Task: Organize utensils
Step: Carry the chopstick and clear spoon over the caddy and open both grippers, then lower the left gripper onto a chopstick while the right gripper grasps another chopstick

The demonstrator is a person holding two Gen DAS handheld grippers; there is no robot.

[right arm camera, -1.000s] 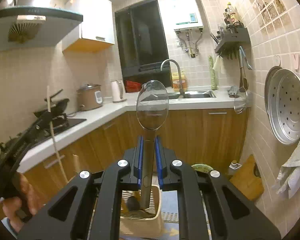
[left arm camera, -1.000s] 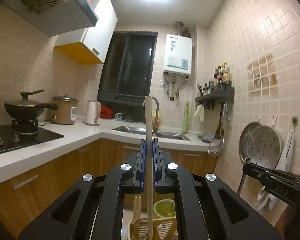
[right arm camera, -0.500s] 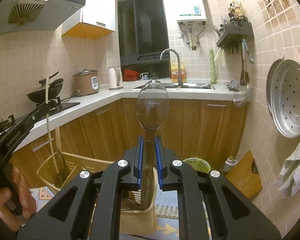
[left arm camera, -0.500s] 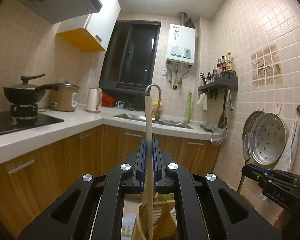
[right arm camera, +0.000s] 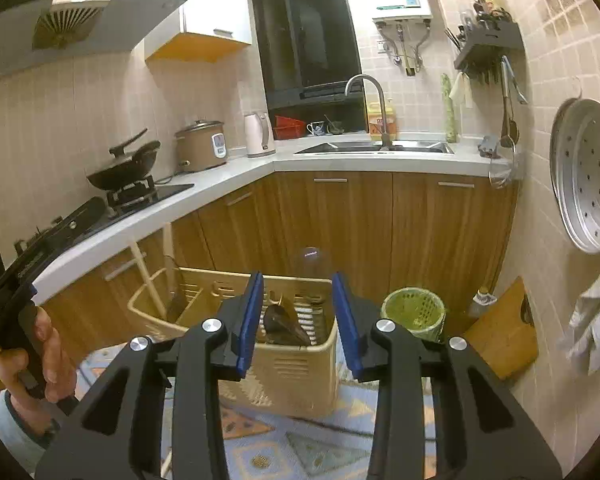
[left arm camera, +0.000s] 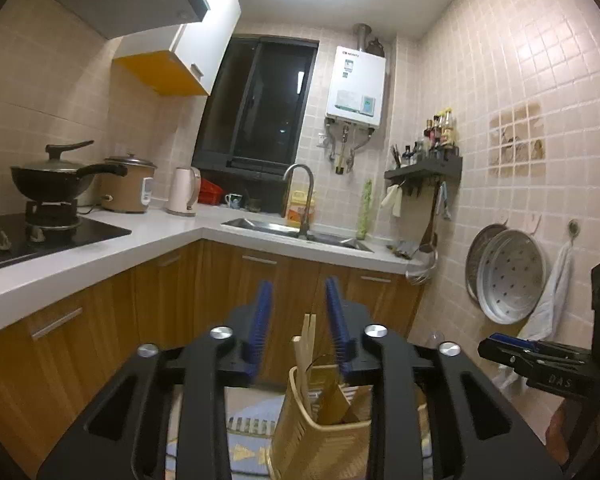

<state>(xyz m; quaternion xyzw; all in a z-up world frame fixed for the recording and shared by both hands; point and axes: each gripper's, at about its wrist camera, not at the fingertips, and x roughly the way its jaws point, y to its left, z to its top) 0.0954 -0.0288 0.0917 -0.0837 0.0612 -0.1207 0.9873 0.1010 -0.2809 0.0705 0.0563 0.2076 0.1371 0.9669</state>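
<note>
A beige slotted utensil basket [right arm camera: 292,364] stands on the floor rug; it also shows in the left wrist view [left arm camera: 320,436]. My left gripper [left arm camera: 296,292] is open above its left compartment, where wooden chopsticks [left arm camera: 306,344] stand; the chopsticks [right arm camera: 150,284] also show in the right wrist view. My right gripper [right arm camera: 298,284] is open above the right compartment. A clear spoon [right arm camera: 312,260], blurred, is between its jaws and dropping into that compartment, above a dark spoon [right arm camera: 284,324].
A patterned rug [right arm camera: 300,448] covers the floor. A green waste bin [right arm camera: 414,312] and a wooden cutting board [right arm camera: 500,332] stand by the right wall. Wooden cabinets [right arm camera: 340,232] under a white counter run left and behind. The left gripper's body [right arm camera: 28,256] is at the left.
Both grippers opened. The chopstick left my left gripper and stands in the basket. The clear spoon left my right gripper and is falling into the basket. Both grippers sank lower.
</note>
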